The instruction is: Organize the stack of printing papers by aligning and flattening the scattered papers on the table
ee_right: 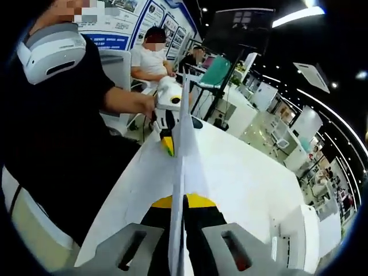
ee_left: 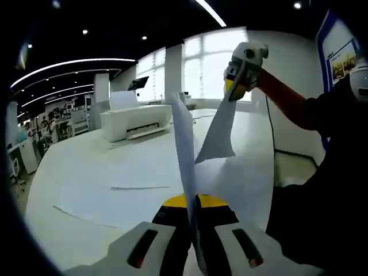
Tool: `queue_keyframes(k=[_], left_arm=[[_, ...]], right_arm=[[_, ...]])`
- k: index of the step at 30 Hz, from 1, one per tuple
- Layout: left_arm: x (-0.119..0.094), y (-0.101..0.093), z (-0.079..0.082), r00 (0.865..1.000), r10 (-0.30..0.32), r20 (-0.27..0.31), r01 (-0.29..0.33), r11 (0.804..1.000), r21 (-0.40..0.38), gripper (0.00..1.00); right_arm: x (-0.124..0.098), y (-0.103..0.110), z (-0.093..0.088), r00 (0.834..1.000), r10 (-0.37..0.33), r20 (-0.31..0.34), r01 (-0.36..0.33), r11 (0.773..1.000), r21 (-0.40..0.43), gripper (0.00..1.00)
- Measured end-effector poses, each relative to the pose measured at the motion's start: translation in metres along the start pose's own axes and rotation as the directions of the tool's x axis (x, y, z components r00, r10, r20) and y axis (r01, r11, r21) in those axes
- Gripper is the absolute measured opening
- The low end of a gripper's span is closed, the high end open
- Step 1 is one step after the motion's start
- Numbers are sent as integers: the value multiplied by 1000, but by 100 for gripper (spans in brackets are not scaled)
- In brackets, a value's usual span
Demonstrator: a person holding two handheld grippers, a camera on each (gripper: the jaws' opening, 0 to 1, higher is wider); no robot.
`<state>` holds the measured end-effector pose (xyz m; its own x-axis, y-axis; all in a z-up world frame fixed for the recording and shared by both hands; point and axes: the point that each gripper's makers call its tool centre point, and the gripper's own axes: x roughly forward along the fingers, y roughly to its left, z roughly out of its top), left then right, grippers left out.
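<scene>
A stack of paper sheets [ee_left: 185, 144] is held upright, edge-on, above a white table [ee_left: 86, 178]. It is pinched at one end by the left gripper [ee_left: 192, 210] and at the other end by the right gripper [ee_left: 234, 86], both jaws clamped on the paper. More loose sheets [ee_left: 138, 190] are seen lying flat on the table. A white printer [ee_left: 135, 119] is set at the far side, with paper [ee_left: 123, 99] standing in its tray. Bright windows [ee_left: 204, 63] and ceiling light strips are visible behind.

White papers [ee_left: 185, 144], table [ee_left: 86, 178] & printer [ee_left: 135, 119]; grippers grey/white w/ yellow-tipped black jaws.
</scene>
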<state>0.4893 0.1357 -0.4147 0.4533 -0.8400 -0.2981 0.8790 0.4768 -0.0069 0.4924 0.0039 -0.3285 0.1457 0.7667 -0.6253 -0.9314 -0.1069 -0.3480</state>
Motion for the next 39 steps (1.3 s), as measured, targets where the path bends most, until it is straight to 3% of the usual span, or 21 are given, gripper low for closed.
queue_keyframes(k=[11,22,33,39], left_arm=[[6,-16,4,998,-63,6,63,998,29,6],[8,-18,3,997,-83,6,83,997,12,7],[11,-21,6,995,-96,24,96,995,6,7],[11,-18,6,995,-92,32,93,996,-3,6]], right_arm=[[16,4,-7,999,31,-44,-30,1000,6,0],[27,9,-17,996,63,-58,-61,998,29,0],[46,13,-26,989,121,-83,-115,990,78,0],[57,16,-34,981,157,-111,-141,980,143,0]])
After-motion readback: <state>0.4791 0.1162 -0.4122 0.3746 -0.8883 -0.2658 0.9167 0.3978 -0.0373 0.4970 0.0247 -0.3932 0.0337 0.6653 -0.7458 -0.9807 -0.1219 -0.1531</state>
